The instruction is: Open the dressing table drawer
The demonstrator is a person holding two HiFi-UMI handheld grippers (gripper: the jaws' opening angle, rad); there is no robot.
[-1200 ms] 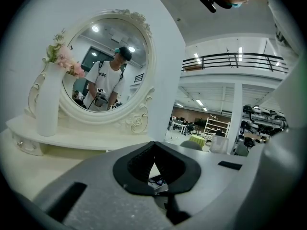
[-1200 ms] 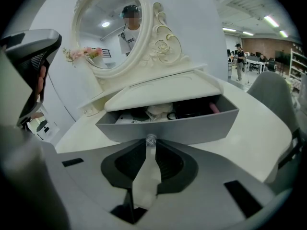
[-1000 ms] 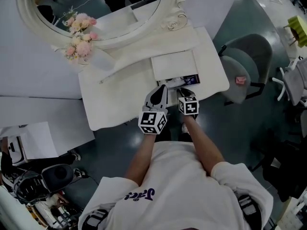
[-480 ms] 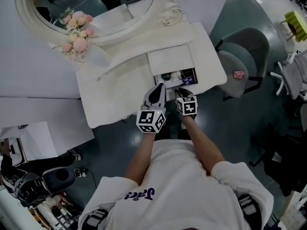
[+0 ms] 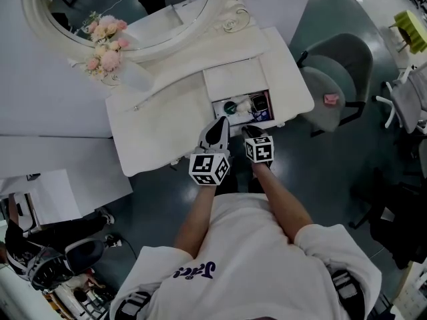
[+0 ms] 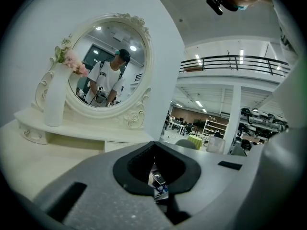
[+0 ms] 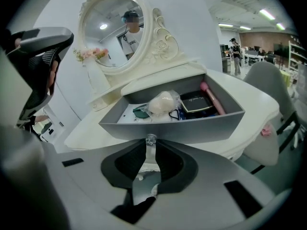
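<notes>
The white dressing table (image 5: 160, 125) has a grey drawer (image 7: 192, 126) on its right side, pulled partway out. Inside lie a pale round puff, a dark box and a pink stick. My right gripper (image 7: 150, 150) is shut on the drawer's small clear knob (image 7: 151, 139) at the middle of the front panel. In the head view the right gripper (image 5: 252, 131) meets the drawer front (image 5: 248, 121). My left gripper (image 5: 219, 127) hovers beside it to the left over the table's front edge, jaws shut with nothing between them; in its own view the left gripper (image 6: 156, 186) points level towards the mirror.
An oval white-framed mirror (image 5: 133, 5) and a white vase of pink flowers (image 5: 107, 52) stand at the back of the table. A grey chair (image 5: 337, 79) sits to the right. Boxes and gear (image 5: 47, 199) lie on the floor at the left.
The drawer has slid further out towards me, showing more of its contents. My right gripper came back with the knob; the left gripper drifted slightly alongside it.
</notes>
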